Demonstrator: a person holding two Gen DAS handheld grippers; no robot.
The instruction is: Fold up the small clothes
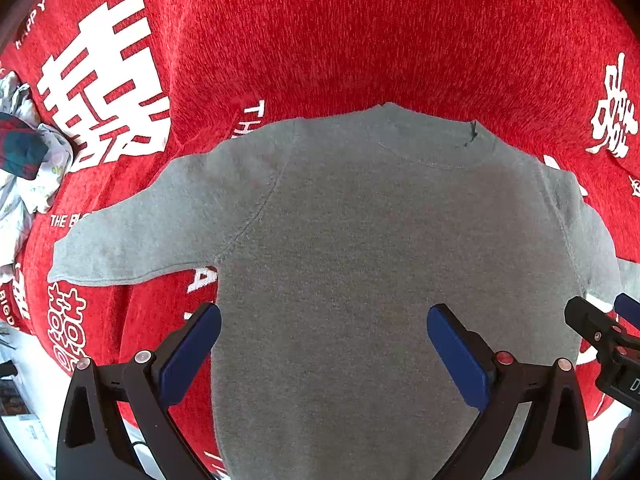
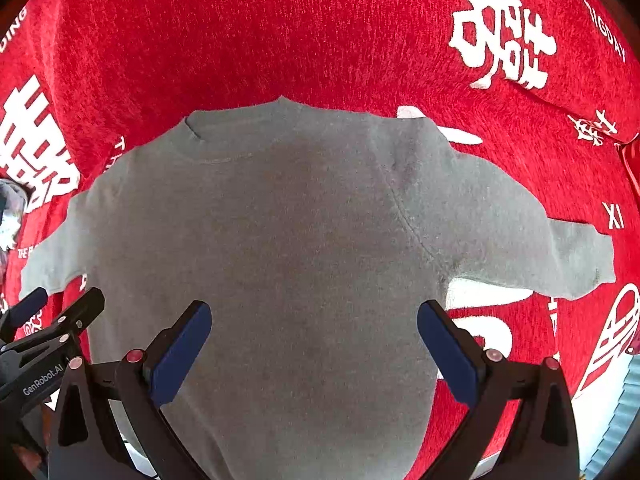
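One grey sweater (image 1: 360,240) lies flat on a red blanket (image 1: 320,40), spread open with its back or front up; which cannot be told. Its long axis runs near to far: the neckline (image 2: 224,136) points to the far side and the hem comes toward the cameras. Both sleeves stretch out sideways, the left sleeve (image 1: 132,236) to the left and the right sleeve (image 2: 532,240) to the right, each angled slightly toward the near side. The knit looks plain, smooth and uncreased, with curved seams at the shoulders. The left gripper (image 1: 324,356) hovers over the near left part of the body, jaws wide apart and holding nothing. The right gripper (image 2: 314,354) hovers beside it over the near right part, equally wide and empty. The blanket carries large white characters and lettering. A crumpled pile of patterned clothes (image 1: 28,160) sits at the far left edge.
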